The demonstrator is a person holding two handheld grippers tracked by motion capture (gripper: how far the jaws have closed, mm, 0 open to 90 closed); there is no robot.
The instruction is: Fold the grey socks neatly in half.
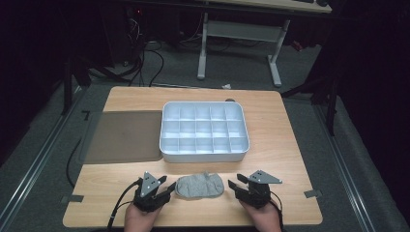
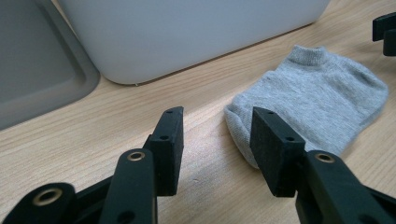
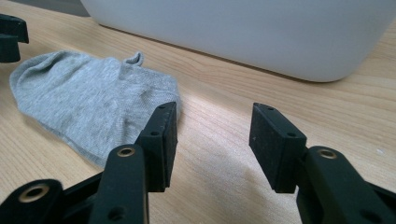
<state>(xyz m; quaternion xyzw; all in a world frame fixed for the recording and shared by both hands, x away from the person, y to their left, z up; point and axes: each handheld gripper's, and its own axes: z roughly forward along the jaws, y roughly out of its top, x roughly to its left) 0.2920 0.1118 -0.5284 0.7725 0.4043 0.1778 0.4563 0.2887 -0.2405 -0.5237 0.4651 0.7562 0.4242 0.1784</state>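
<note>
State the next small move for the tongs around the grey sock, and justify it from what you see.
Probably ease the left tongs right onto the grey sock edge: both tongs are open, holding nothing, and the sock lies flat between them before the white tray.

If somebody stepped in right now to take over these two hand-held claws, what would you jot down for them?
Left gripper: open, holding nothing, just left of the small grey fabric sock.
Right gripper: open, holding nothing, just right of the sock.
The sock lies flat on the light wooden table, in front of the white plastic compartment tray, whose cells look bare. A dark grey mat sits left of the tray.
Done: nothing visible yet; the sock is ungripped.
Left: probably grip the sock and handle it, perhaps toward the tray.
</note>
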